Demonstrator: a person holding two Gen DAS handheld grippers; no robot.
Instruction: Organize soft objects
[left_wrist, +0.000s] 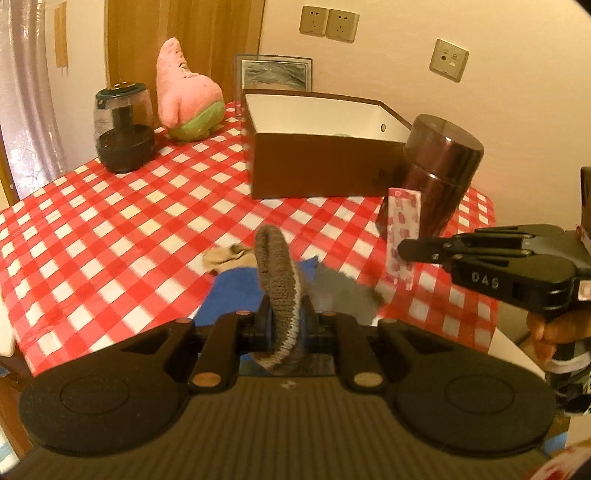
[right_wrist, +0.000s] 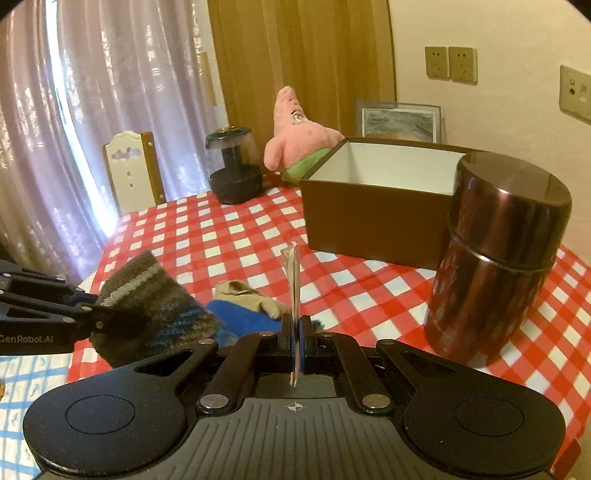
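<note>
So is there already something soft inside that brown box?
No, what shows of the brown box interior is bare white wall, and the pink plush toy sits behind it on the table.

Red-white checked tablecloth (left_wrist: 129, 221), grey-brown striped sock (left_wrist: 277, 266) (perhaps blue-flecked), brown box (left_wrist: 314, 166).

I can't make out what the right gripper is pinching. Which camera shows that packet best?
The left wrist view: the thin packet faces it flat, showing its white wrapper with pink print, clamped in the right gripper. The right wrist view sees the packet only edge-on, a thin sliver.
</note>
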